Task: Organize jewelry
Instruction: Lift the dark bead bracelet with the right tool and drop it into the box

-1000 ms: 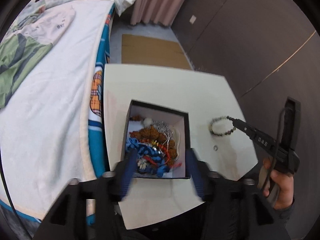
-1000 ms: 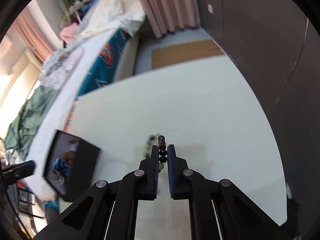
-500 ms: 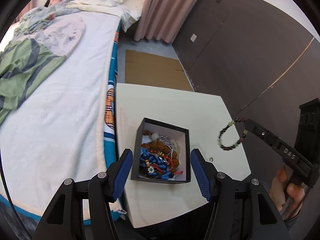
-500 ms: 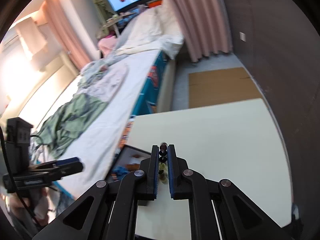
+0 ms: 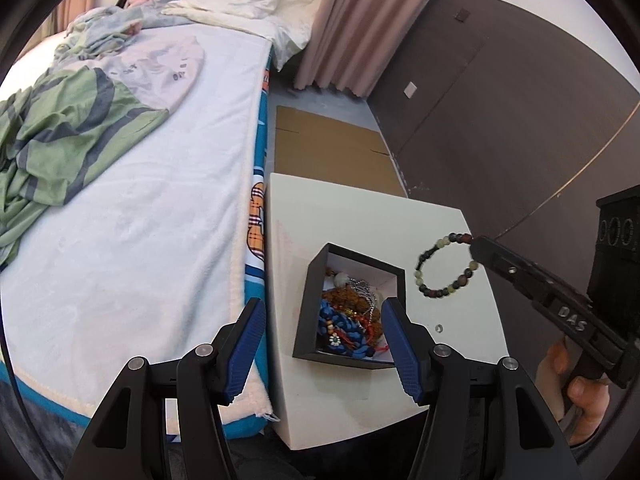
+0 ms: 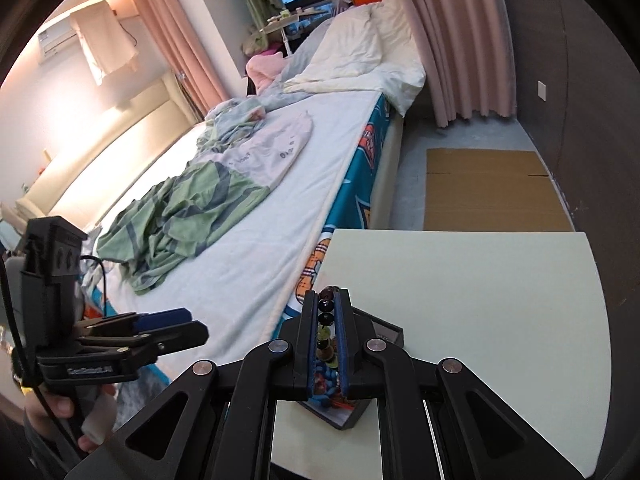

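— Where are we, and how much room do we have?

— We are over a cream table [image 5: 352, 216] whose left edge runs right along the bed [image 5: 152, 216]; its right edge comes near a dark wall [image 5: 500, 112]. The far half of the tabletop is bare, and beyond its far edge a flattened cardboard sheet [image 5: 332, 152] lies on the floor. A small ring [image 5: 439, 327] sits on the table just right of the box.

— And the box itself?

— The black box [image 5: 310, 308] stands near the table's front-left part, open-topped, white inside, piled with jewelry: blue cord, orange-brown beads, a silver chain, red bits. Our left gripper [image 5: 322, 344] hangs above its near end with the blue-padded jaws wide apart, holding nothing.

— What do we have in the other one?

— Our right gripper [image 6: 328, 336] has its jaws pressed together on the beaded bracelet [image 5: 444, 268]. It dangles in the air as an open loop, above the table just right of the box's far corner, not touching either. Its beads are mixed: pale green, dark, reddish-brown.

— Any lettering?

— We read "DAS" in raised letters on the right gripper's side in the left wrist view. A label on the left gripper's body in the right wrist view is too blurred to read.
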`<control>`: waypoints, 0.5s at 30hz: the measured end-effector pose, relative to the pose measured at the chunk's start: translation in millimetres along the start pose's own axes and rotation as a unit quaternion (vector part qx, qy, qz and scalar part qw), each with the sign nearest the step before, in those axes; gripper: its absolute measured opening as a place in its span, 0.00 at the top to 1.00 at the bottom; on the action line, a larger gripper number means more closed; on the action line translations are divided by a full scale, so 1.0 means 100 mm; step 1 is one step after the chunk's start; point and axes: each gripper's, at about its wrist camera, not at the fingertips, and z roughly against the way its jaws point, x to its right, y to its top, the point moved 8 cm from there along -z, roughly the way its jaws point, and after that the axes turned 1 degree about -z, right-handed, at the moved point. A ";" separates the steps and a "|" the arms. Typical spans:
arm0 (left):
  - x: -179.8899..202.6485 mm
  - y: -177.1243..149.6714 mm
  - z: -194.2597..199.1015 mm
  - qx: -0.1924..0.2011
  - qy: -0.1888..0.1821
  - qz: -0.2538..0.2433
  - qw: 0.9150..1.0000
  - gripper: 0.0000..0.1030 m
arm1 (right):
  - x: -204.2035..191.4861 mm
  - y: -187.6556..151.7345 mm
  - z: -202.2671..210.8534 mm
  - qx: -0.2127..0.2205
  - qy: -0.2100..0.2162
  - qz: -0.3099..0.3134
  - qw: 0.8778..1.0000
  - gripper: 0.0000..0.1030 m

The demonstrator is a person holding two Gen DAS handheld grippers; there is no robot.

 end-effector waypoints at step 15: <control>0.11 0.01 -0.10 -0.012 0.009 -0.007 1.000 0.41 | 0.26 -0.26 -0.22 -0.050 0.016 -0.011 0.999 0.59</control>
